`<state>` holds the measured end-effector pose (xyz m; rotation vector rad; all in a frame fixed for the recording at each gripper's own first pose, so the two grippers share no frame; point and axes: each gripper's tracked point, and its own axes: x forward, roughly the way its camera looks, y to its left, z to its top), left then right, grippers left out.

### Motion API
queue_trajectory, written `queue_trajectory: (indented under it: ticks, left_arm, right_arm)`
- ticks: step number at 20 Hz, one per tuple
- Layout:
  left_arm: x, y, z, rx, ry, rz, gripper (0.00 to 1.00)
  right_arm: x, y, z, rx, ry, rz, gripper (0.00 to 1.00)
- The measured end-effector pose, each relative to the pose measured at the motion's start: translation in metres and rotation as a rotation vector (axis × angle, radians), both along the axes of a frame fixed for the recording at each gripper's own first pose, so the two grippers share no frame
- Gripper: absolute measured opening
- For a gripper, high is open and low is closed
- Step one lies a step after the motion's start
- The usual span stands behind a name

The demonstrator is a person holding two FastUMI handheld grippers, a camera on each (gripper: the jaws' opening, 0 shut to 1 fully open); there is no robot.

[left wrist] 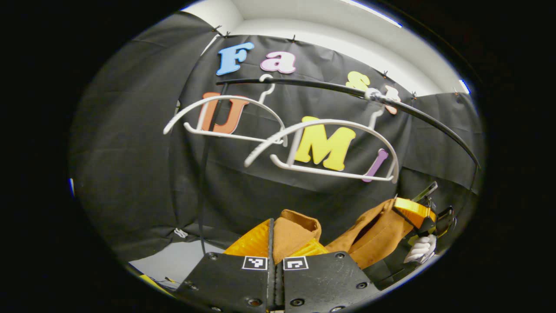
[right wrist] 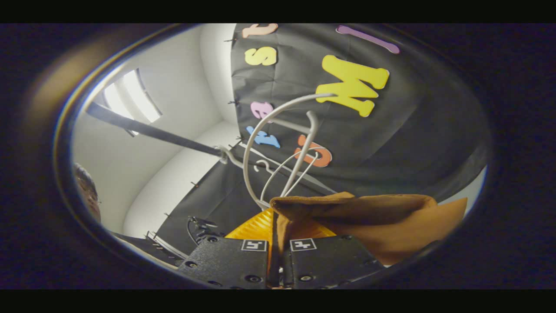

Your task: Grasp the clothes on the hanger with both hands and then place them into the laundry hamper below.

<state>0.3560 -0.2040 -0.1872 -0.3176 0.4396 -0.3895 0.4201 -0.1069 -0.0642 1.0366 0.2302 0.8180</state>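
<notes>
Black cloth (left wrist: 143,174) covers the booth wall in front of you, with a white ceiling (left wrist: 321,26) above it. In the left gripper view, a dark rail (left wrist: 312,84) curves across the cloth, and two white hangers hang from it side by side: the left hanger (left wrist: 226,117) and the right hanger (left wrist: 330,148), both bare.

Your left gripper (left wrist: 274,243) is clenched on the brown garment (left wrist: 295,232); a fold of the cloth stands up between its two fingers, which sit almost together. From there the garment runs off to the right and slightly upward, below the hangers, to your right gripper (left wrist: 423,217), which grips the far end, with a white-gloved hand (left wrist: 420,248) just under it.

In the right gripper view, your right gripper (right wrist: 274,239) is likewise closed on the garment (right wrist: 369,217), the fabric pinched between its fingers and spreading away to the right. A white hanger (right wrist: 278,143) shows just beyond the cloth, hooked to the rail (right wrist: 152,130), with another hanger (right wrist: 286,169) behind it.

A pale floor patch (left wrist: 173,261) shows at the lower left of the left gripper view.
</notes>
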Motion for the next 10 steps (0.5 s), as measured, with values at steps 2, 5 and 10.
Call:
queue_trajectory:
  ticks: [2, 5, 10]
  left_arm:
    - [-0.014, -0.02, 0.003, -0.014, 0.0, -0.045, 0.0]
    - [-0.032, -0.038, -0.007, 0.008, 0.024, -0.093, 0.05]
    - [-0.063, -0.047, -0.057, 0.043, 0.097, -0.14, 0.0]
  right_arm:
    - [-0.015, 0.03, 0.003, -0.045, -0.02, 0.041, 0.06]
    - [-0.034, 0.062, -0.01, -0.142, -0.02, 0.059, 0.06]
    - [-0.05, 0.095, -0.079, -0.218, 0.07, 0.071, 0.07]
